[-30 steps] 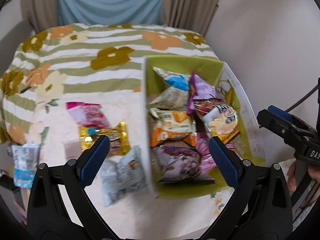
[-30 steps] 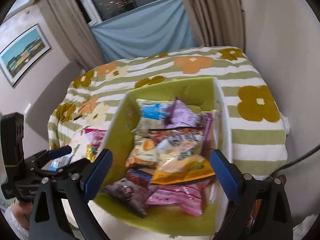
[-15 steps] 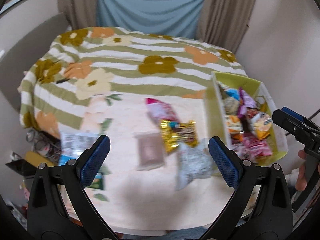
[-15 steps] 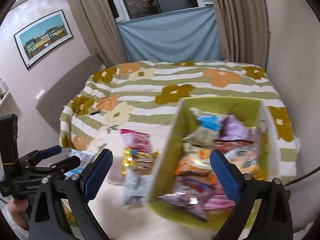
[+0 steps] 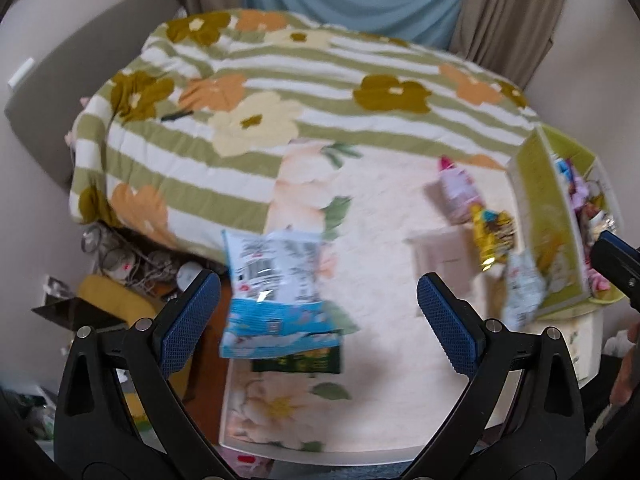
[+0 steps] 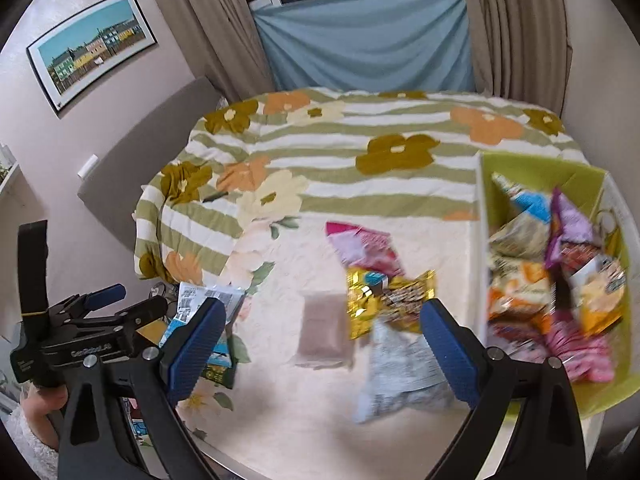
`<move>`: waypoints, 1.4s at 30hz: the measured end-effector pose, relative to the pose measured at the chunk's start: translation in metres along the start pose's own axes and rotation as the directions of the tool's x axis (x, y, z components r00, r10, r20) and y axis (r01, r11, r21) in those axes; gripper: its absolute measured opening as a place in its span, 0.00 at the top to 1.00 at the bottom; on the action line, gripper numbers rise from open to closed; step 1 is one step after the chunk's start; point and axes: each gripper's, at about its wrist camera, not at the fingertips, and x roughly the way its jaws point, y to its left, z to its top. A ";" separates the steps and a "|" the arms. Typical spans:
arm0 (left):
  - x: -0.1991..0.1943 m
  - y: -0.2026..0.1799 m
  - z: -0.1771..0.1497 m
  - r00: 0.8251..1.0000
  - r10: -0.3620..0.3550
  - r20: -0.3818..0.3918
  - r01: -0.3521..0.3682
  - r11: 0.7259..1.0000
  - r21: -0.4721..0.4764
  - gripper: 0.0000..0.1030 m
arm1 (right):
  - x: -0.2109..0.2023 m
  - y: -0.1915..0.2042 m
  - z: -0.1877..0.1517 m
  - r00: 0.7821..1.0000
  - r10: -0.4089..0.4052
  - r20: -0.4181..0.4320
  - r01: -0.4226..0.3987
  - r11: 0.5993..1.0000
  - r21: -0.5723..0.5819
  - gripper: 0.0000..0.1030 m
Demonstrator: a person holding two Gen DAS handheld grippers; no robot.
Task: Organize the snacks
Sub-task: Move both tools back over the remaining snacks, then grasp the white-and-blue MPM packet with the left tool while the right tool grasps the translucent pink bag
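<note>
Green box point(image 6: 484, 240) at right already holds many snacks. Several packets remain loose left of it, including a blue-white packet point(image 5: 276, 292) at near left. Both grippers point(image 5: 316, 312) point(image 6: 320, 344) gape wide, empty.

Black plastic tongs point(image 5: 318, 308), blue textured pads point(image 6: 450, 350), silver screws, white fuzzy sleeve point(image 6: 24, 438)
</note>
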 end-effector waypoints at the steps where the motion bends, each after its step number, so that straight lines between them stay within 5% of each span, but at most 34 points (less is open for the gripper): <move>1: 0.009 0.007 -0.001 1.000 -0.002 -0.018 0.002 1.000 0.003 0.05 | 0.004 0.003 -0.002 1.000 -0.005 -0.006 0.005 1.000 0.004 0.06; 14: 0.103 0.032 -0.018 0.989 0.037 -0.144 -0.030 0.998 0.048 0.05 | 0.078 0.035 -0.042 0.987 -0.110 -0.117 0.113 0.993 0.022 0.06; 23: 0.131 0.026 -0.020 0.986 0.080 -0.144 -0.072 0.995 0.063 0.05 | 0.126 0.035 -0.054 0.979 -0.145 -0.141 0.138 0.989 -0.061 0.06; 42: 0.138 0.004 -0.009 0.982 0.112 -0.152 -0.092 0.987 0.132 0.44 | 0.173 0.026 -0.050 0.959 -0.221 -0.176 0.191 0.967 -0.171 0.06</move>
